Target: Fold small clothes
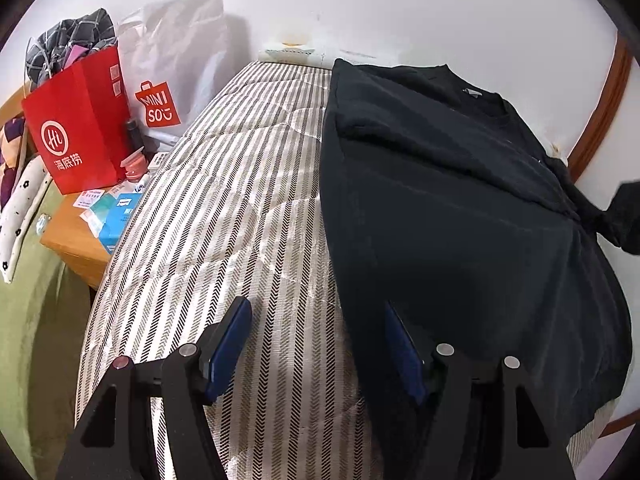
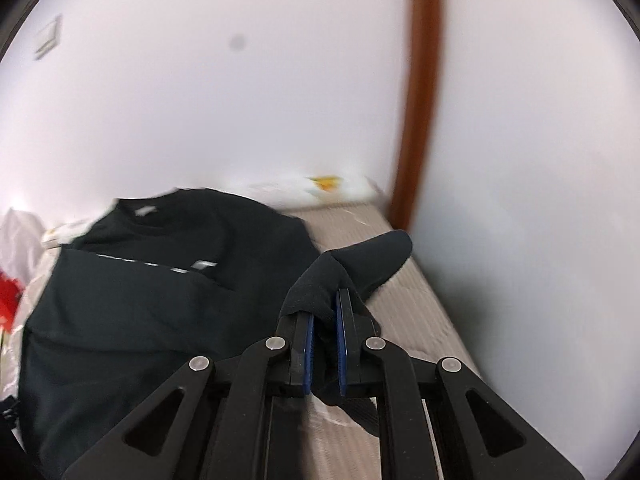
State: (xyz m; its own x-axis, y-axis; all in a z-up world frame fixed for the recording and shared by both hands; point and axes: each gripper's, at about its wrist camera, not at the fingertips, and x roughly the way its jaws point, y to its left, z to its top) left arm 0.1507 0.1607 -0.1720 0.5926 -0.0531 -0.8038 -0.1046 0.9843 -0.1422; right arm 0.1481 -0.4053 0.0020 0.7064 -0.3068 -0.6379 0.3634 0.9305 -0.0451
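Two grippers in view. Black sweatshirt (image 1: 460, 200) lies spread on the striped mattress (image 1: 240, 208), collar toward the white wall (image 1: 400, 8). Right gripper (image 2: 325, 312) is clenched on the end of one sleeve (image 2: 360, 260), which is raised off the mattress; cloth bunches between the blue pads (image 2: 308, 340). Left gripper (image 1: 316, 344) is released, nothing between its jaws, over the sweatshirt's near edge. Red paper bag (image 1: 80, 128) stands beside the mattress.

Both wrist views angled down, sharing sweater (image 1: 440, 200)

Striped quilted mattress (image 1: 248, 200), black sweatshirt (image 1: 440, 208) spread flat over its right half
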